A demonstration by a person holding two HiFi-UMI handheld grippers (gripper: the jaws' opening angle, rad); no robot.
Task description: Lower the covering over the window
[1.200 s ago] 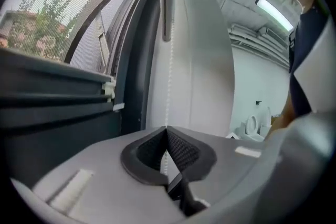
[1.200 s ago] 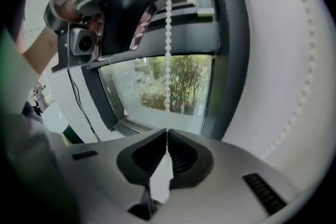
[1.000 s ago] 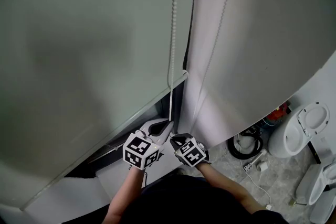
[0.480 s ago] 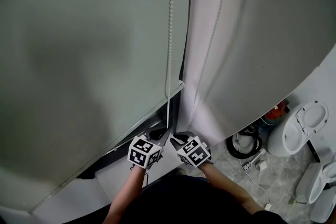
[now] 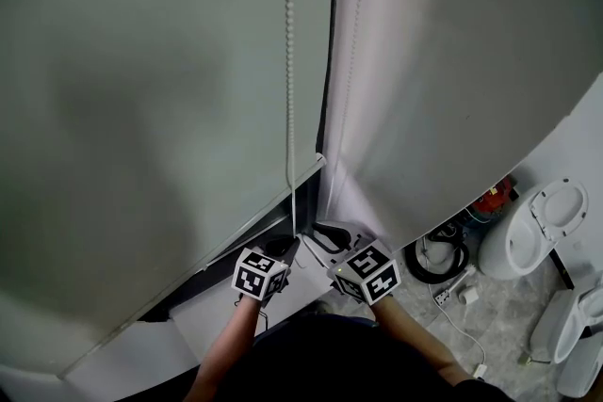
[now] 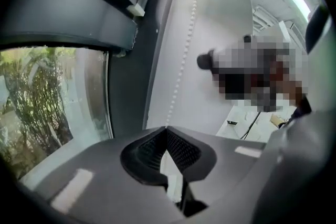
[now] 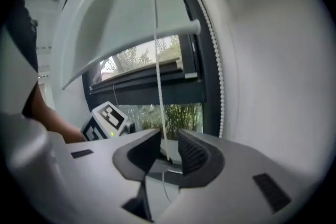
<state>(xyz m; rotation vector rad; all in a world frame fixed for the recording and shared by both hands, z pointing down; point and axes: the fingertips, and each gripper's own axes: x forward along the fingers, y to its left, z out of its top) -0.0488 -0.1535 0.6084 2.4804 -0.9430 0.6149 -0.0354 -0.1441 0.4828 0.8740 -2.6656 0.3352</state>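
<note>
— Pale grey roller blind [image 5: 141, 108] hung over the left-hand pane, its bottom rail [image 7: 184, 29] just above both grippers, with glass showing beneath. And the chain?

— The bead chain [image 5: 289, 108] ran straight up from them, long axis vertical. The left gripper [image 6: 167, 134] was clamped on it. The right gripper [image 7: 168, 144], likely nearer the next hold higher up, had just been opening its jaws, a strand loose between them.

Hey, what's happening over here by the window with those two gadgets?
A person holding a gripper in each hand is working the pull cord of a window blind. The left gripper has its jaws shut on the cord. The right gripper has just been opening its jaws; the cord runs between them, ungripped. The blind is not yet fully down: glass shows below it.
</note>
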